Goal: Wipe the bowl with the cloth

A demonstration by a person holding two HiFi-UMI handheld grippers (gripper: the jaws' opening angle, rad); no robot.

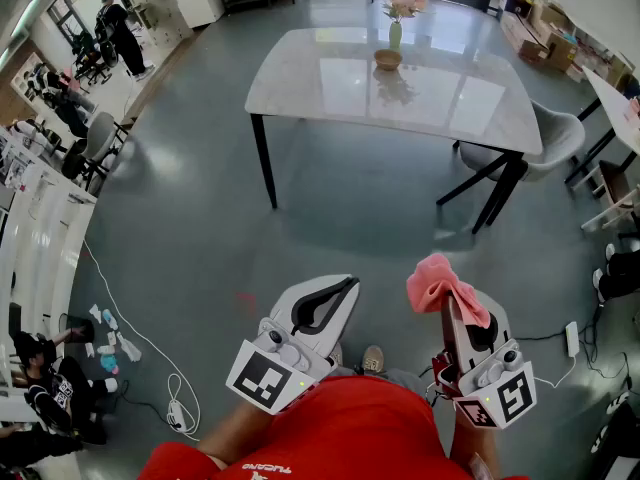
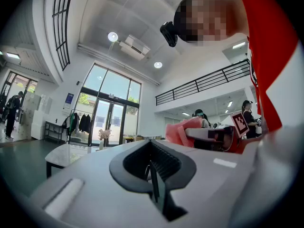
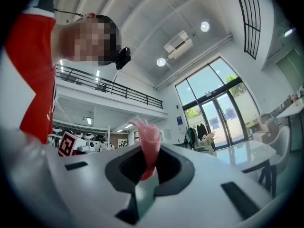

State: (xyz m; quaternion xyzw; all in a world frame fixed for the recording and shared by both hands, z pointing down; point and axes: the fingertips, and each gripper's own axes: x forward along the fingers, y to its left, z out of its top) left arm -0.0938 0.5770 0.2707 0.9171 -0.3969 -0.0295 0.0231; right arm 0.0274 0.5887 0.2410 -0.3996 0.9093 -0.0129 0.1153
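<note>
A small brown bowl [image 1: 388, 59] stands on the white marble table [image 1: 330, 88] far ahead, next to a vase of pink flowers [image 1: 396, 23]. My right gripper [image 1: 450, 306] is shut on a pink cloth [image 1: 443, 286], which sticks up crumpled from between its jaws [image 3: 149, 148]. My left gripper [image 1: 343, 288] is shut with nothing in it; its jaws meet in the left gripper view [image 2: 153, 169]. Both grippers are held close to my body over the grey floor, well short of the table. From the left gripper view the pink cloth [image 2: 181, 129] shows off to the right.
A grey chair [image 1: 556, 136] stands at the table's right end. White cables and a power strip [image 1: 572, 338] lie on the floor at right, another cable [image 1: 150, 353] and small bottles at left. White shelving [image 1: 35, 228] and people line the left side.
</note>
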